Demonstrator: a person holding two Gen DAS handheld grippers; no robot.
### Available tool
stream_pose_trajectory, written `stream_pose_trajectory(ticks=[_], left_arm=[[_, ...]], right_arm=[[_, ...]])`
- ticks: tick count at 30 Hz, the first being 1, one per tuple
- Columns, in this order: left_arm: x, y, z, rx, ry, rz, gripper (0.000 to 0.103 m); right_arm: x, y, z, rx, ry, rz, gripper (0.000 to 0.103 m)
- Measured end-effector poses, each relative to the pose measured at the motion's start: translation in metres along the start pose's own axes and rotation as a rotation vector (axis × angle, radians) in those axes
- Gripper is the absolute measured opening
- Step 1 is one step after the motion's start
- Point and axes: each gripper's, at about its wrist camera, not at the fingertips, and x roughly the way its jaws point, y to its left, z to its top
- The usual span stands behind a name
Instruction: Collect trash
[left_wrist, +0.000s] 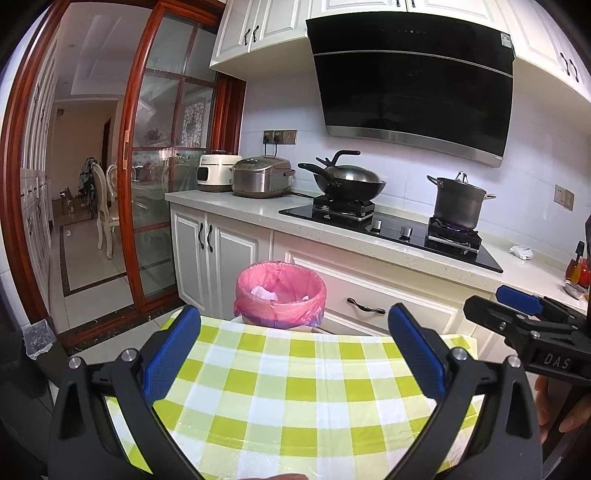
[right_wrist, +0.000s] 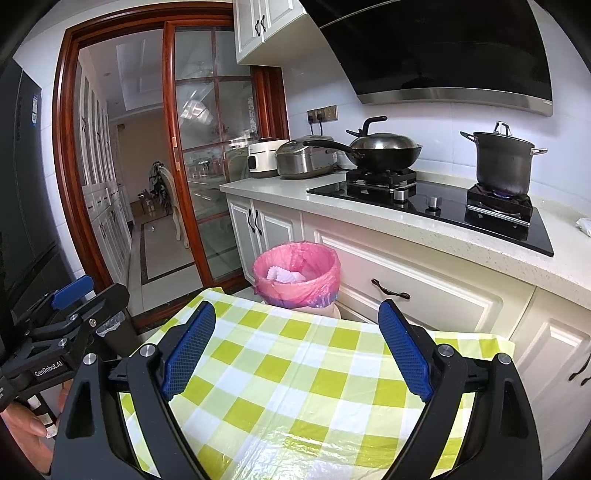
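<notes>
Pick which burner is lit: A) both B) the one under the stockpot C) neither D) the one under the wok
B: a blue flame shows under the stockpot, while the burner under the wok shows no flame.

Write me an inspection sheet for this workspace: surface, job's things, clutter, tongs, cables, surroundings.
Surface: table under a green-checked cloth, nothing seen on it.
Job's things: bin with pink liner on the floor beyond the table, white scraps inside; crumpled white paper on the counter right of the hob.
Clutter: bottles at the counter's right end.
Tongs: left tongs open, empty; right tongs open, empty.
Cables: two black plugs in the wall sockets behind the cookers.
Surroundings: wok on the left burner; pot over a lit blue flame; two cookers; sliding glass door on the left.
</notes>
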Motion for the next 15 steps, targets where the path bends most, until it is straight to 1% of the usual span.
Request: stream_pose_trajectory(ticks=[15], left_arm=[[-0.0002, -0.0003, 0.0032, 0.01, -0.008, -0.002, 0.098]], right_arm=[[0.0003, 0.0038, -0.0011, -0.008, 0.002, 0.004, 0.085]])
